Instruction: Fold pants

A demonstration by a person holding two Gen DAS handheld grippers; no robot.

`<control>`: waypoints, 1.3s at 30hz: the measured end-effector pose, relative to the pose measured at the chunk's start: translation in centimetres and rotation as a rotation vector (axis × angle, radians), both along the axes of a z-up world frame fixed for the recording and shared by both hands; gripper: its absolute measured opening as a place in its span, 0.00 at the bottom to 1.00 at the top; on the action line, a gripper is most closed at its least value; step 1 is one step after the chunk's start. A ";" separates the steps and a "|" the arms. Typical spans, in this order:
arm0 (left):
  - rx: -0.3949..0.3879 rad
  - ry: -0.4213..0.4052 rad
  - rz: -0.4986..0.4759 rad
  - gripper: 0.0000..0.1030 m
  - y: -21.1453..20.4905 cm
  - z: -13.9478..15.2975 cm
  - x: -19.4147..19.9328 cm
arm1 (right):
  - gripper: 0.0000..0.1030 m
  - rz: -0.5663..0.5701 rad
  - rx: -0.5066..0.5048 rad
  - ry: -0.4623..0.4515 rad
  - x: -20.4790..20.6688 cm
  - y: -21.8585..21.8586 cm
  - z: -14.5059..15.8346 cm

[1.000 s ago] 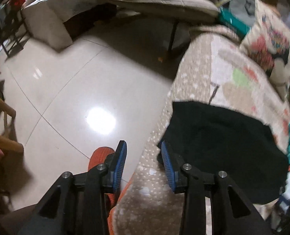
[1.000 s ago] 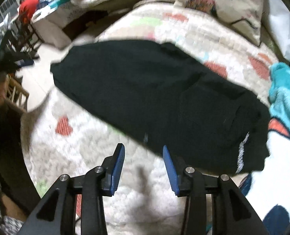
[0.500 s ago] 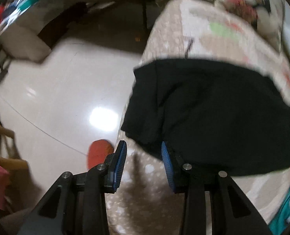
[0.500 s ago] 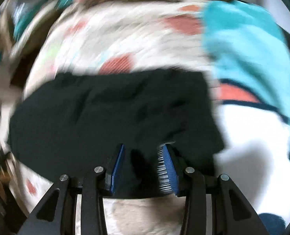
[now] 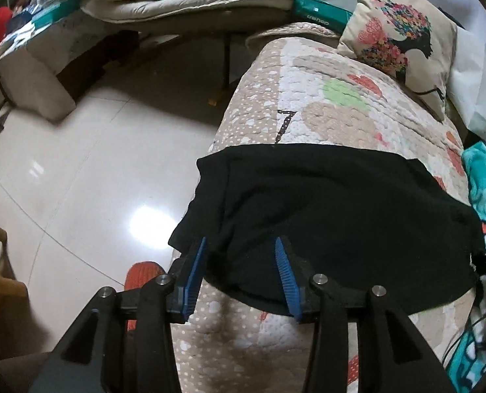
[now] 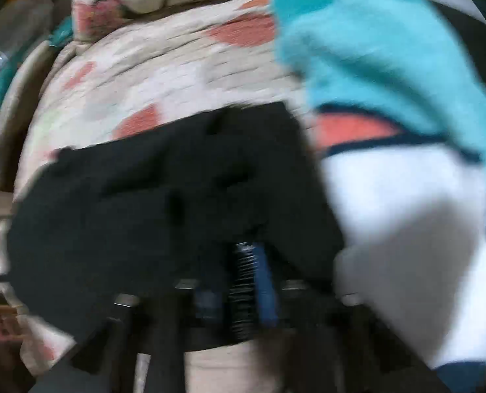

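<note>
Right wrist blurred, right gripper point(image 6: 239, 281) clamping black pants point(image 6: 164, 193), edge hidden

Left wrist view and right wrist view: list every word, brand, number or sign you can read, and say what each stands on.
"oenuo", roughly, in white letters that look upside down: on the green box behind the patterned cushion; uncertain.
A dark mark like "7": in the quilt pattern above the black pants.
Right wrist view: blurred, nothing readable.

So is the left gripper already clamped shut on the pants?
No, the left gripper stands open, blue fingers apart over the black pants edge.
</note>
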State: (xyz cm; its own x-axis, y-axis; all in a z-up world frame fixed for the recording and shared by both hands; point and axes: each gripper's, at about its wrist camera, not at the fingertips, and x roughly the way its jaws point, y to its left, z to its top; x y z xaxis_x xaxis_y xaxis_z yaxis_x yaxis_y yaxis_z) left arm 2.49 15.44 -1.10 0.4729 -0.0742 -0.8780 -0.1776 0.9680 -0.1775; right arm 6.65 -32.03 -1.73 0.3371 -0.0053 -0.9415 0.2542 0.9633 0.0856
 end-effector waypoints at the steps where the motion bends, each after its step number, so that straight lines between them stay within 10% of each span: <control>1: -0.010 0.005 0.003 0.41 0.0 -0.2 0.3 | 0.11 0.011 -0.009 -0.027 0.1 0.5 0.7; 11: -0.008 -0.002 -0.036 0.41 -1.9 -0.4 1.1 | 0.15 0.523 0.031 -0.152 7.3 14.2 3.0; 16: -0.027 0.010 -0.049 0.41 -2.0 -0.9 1.6 | 0.54 0.585 0.047 -0.117 11.8 17.6 0.2; 18: -0.035 0.017 -0.059 0.41 -2.3 -1.2 1.8 | 0.54 0.608 0.060 -0.094 13.2 18.4 -1.0; 21: -0.033 0.059 -0.084 0.42 -3.3 -2.4 2.5 | 0.16 0.626 0.055 -0.034 14.3 19.1 -2.6; 24: 0.006 0.080 -0.093 0.44 -4.2 -3.1 2.8 | 0.03 0.607 0.045 -0.063 15.0 18.6 -2.2; 33: 0.010 0.058 -0.086 0.50 -3.8 -2.9 2.7 | 0.02 0.465 0.010 -0.095 18.5 16.4 -1.8; 35: -0.008 0.042 -0.076 0.50 -3.5 -2.4 2.6 | 0.15 0.475 0.082 -0.087 18.0 16.2 -1.4; 37: -0.011 0.004 -0.055 0.50 -2.9 -1.6 2.3 | 0.53 0.495 0.083 -0.101 17.2 16.3 -1.3; 39: -0.008 -0.032 -0.030 0.50 -2.1 -1.1 2.0 | 0.53 0.520 0.098 -0.105 16.4 16.9 -1.2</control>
